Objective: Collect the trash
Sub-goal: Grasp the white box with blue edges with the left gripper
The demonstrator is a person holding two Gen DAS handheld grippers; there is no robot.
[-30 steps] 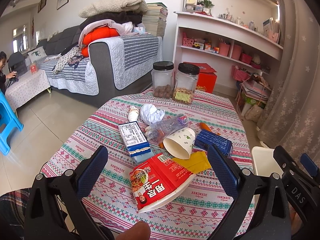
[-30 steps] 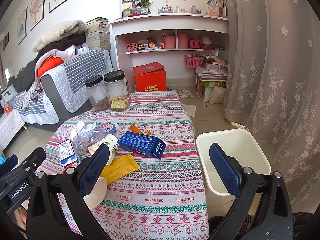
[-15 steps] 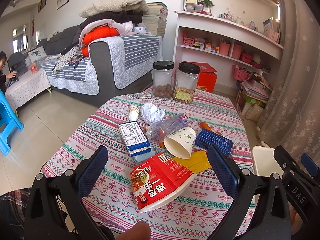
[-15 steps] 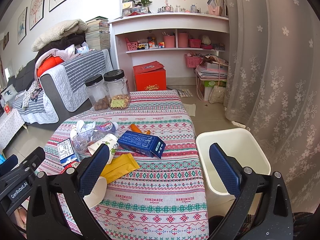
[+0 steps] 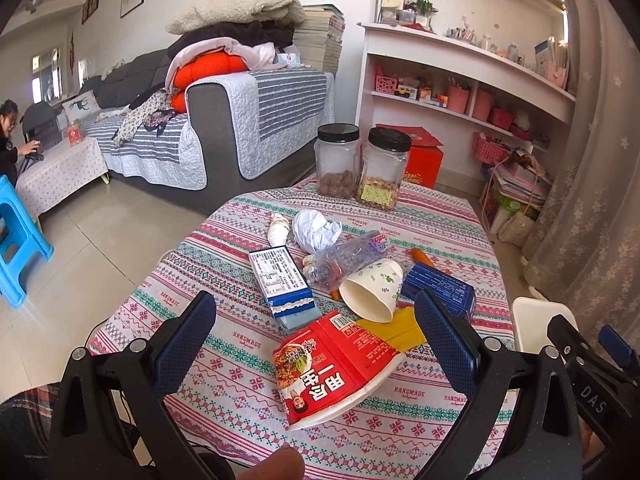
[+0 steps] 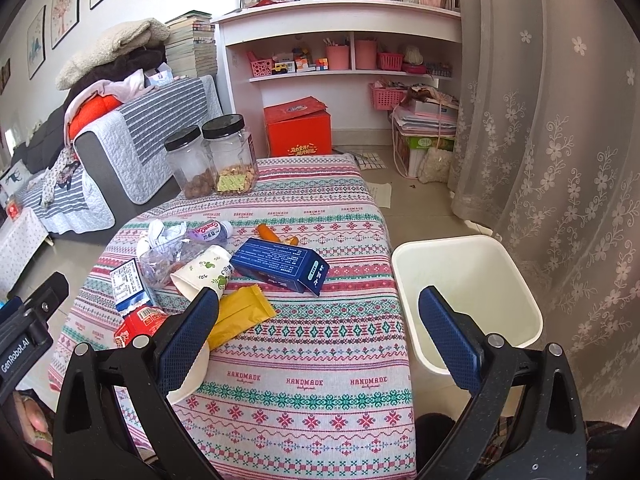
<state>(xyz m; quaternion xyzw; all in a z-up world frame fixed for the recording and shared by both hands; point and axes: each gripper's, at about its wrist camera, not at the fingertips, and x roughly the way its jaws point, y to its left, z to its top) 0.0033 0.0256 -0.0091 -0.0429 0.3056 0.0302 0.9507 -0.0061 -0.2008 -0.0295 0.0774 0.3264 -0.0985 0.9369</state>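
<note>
Trash lies on the patterned tablecloth: a red noodle cup (image 5: 340,364), a yellow packet (image 6: 236,314), a paper cup (image 5: 374,290), a dark blue box (image 6: 282,264), a blue and white carton (image 5: 282,278), a crushed plastic bottle (image 5: 348,256), crumpled white paper (image 5: 314,230) and an orange scrap (image 6: 266,232). A white bin (image 6: 464,300) stands on the floor right of the table. My left gripper (image 5: 316,340) is open and empty just above the red cup. My right gripper (image 6: 318,336) is open and empty over the table's near right part.
Two black-lidded jars (image 5: 362,168) stand at the table's far edge. A grey sofa (image 5: 224,128) with piled bedding is at the back left, white shelves (image 6: 340,52) and a red box (image 6: 298,126) behind, a lace curtain (image 6: 560,140) on the right.
</note>
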